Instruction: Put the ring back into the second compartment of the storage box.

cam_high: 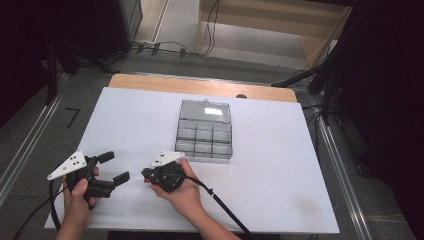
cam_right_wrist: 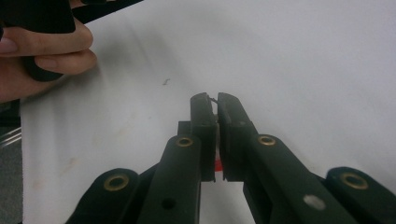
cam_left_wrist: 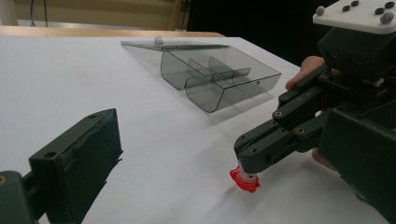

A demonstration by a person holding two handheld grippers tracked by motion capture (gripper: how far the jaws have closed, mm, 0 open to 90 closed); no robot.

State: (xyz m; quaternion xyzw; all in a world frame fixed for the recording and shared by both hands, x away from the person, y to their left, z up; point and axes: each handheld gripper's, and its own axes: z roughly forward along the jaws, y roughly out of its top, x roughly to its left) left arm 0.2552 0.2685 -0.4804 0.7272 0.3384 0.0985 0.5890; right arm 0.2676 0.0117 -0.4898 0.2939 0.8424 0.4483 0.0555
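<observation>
Pinching red piece (cam_left_wrist: 244, 181) w/ right hand-held gripper (cam_high: 148, 174), near side of box (cam_high: 205, 131); left hand-held gripper (cam_high: 114, 167) spread, idle. Pick done; box compartments look empty, drop-in left.

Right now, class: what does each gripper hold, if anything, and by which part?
The right gripper is shut on a small red piece, gripped at its top, its flared base on the table. The left gripper is open and holds nothing.

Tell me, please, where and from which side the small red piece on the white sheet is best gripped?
Grip the small red piece by its narrow upper stem, coming from straight above, as the right gripper does now: its flared red base sits flat on the white sheet, leaving only the stem standing free. The jaws look closed on that stem. The left gripper waits open nearby.
</observation>
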